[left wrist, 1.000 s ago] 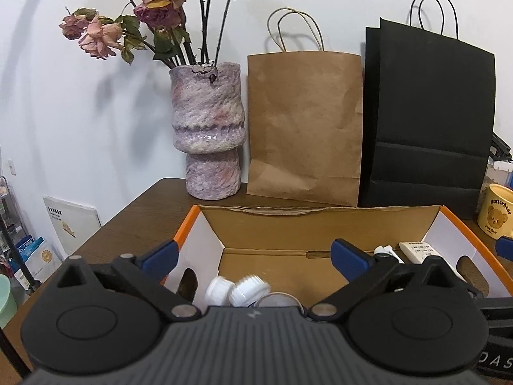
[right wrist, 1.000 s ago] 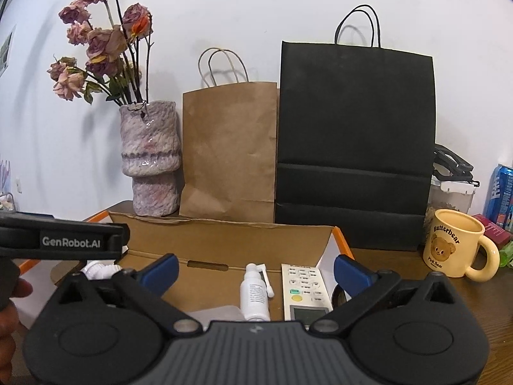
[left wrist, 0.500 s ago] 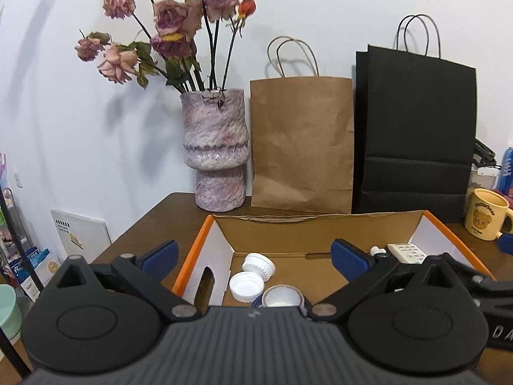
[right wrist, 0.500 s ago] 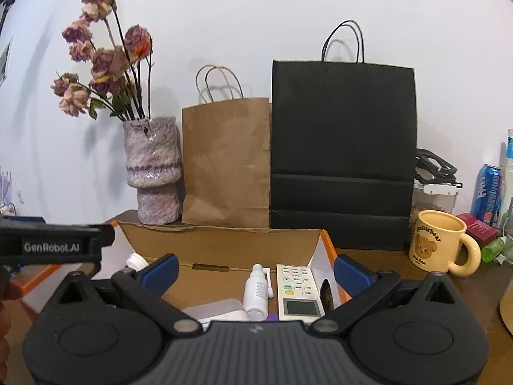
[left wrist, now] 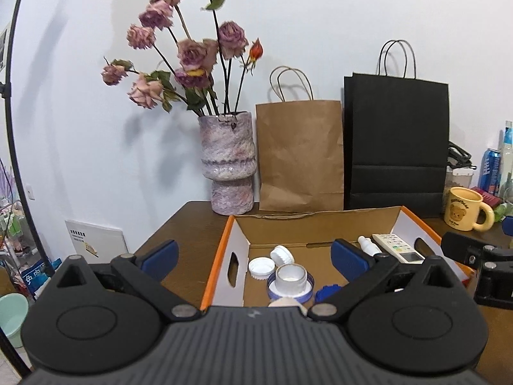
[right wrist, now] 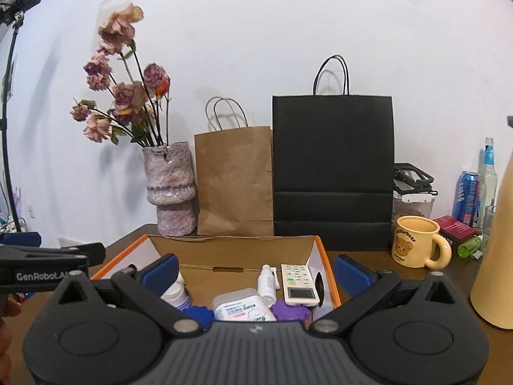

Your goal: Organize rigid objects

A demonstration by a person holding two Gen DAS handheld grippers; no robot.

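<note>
Rigid objects lie gathered in the cardboard box [right wrist: 327, 258] near the front edge of the table [left wrist: 182, 224]. Both claws have pulled up and back over the last second, so far more of the box floor shows now than before. The left claw [left wrist: 253, 258] and the right claw [right wrist: 256, 268] both stand wide open and hold nothing. That suggests a placement is just finished and the next object is to be chosen.

Nearest in the box are a wipes pack [right wrist: 242, 308], a purple lid [right wrist: 290, 309] and a blue lid [left wrist: 327, 290]. Beyond them a small jar [left wrist: 291, 277] stands on a blue rim, with two white caps [left wrist: 261, 266] just beside it on the left. On the right side a spray bottle [right wrist: 266, 280] and a remote [right wrist: 298, 284] lie side by side, close together.

Outside the box, toward the right edge of the table, stands a yellow mug [right wrist: 416, 245], with a can [right wrist: 466, 197] and bottles behind it. At the back edge are a vase [left wrist: 227, 160] of dried roses, a brown paper bag [left wrist: 299, 154] and a black paper bag [left wrist: 396, 141]. The tall box walls would likely hamper a low reach, so a descent from above seems safer.
</note>
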